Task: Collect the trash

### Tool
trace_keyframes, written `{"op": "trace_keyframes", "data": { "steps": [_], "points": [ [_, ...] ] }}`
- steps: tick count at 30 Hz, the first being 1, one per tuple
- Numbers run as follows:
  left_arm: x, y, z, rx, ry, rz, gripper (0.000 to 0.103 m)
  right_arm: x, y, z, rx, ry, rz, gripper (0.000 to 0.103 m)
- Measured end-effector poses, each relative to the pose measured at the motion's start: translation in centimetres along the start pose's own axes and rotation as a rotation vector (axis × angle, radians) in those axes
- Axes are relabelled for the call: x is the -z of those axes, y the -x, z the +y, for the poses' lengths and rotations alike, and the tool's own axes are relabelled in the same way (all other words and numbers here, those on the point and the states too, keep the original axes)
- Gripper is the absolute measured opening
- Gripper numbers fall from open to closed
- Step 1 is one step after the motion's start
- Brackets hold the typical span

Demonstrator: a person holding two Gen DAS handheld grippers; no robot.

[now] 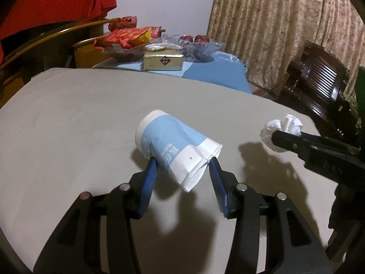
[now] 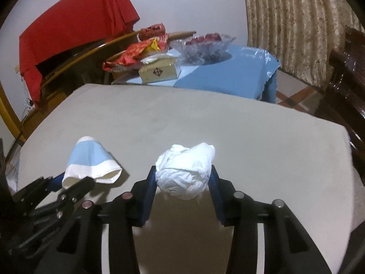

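My left gripper (image 1: 182,162) is shut on a crushed blue-and-white paper cup (image 1: 175,146) and holds it above the grey table (image 1: 79,118). My right gripper (image 2: 183,171) is shut on a crumpled white tissue (image 2: 186,171), also lifted above the table. In the left wrist view the right gripper (image 1: 277,137) comes in from the right with the tissue (image 1: 281,130) at its tip. In the right wrist view the left gripper (image 2: 75,180) sits at lower left with the cup (image 2: 91,162).
Behind the grey table (image 2: 251,137) stands a blue-covered table (image 2: 228,75) with a gold tissue box (image 2: 159,70), a glass fruit bowl (image 2: 203,45) and red snack bags (image 2: 136,50). A dark wooden chair (image 1: 319,80) stands at the right. A red cloth (image 2: 75,29) hangs at back left.
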State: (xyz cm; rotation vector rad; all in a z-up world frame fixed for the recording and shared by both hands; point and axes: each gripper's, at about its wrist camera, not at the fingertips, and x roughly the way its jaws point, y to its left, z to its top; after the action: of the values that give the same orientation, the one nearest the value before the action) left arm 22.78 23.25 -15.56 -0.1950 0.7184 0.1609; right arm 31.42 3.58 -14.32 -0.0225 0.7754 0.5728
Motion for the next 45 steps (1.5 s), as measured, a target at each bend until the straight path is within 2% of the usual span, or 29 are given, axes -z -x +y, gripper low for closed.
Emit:
{"op": "trace_keyframes", "data": {
  "steps": [15, 41, 42, 43, 45],
  "points": [
    [0.4, 6.7, -6.7, 0.107, -0.070, -0.090, 0.046, 3.2, 9.9, -3.2, 0.079, -0.078, -0.077, 0.044],
    [2.1, 14.4, -16.9, 0.269, -0.178, -0.155, 0.046, 6.9, 23.2, -6.4, 0.181, -0.144, -0.200, 0.044],
    [2.2, 14.6, -17.2, 0.275, -0.183, -0.157, 0.041, 7.1, 23.5, -6.6, 0.185, -0.147, -0.202, 0.044],
    [2.3, 14.9, -17.6, 0.289, -0.190, -0.154, 0.026, 7.3, 24.1, -6.8, 0.191, -0.152, -0.205, 0.044],
    [2.3, 15.0, -18.3, 0.307, -0.195, -0.147, 0.025, 7.7, 24.8, -7.1, 0.201, -0.159, -0.212, 0.044]
  ]
}}
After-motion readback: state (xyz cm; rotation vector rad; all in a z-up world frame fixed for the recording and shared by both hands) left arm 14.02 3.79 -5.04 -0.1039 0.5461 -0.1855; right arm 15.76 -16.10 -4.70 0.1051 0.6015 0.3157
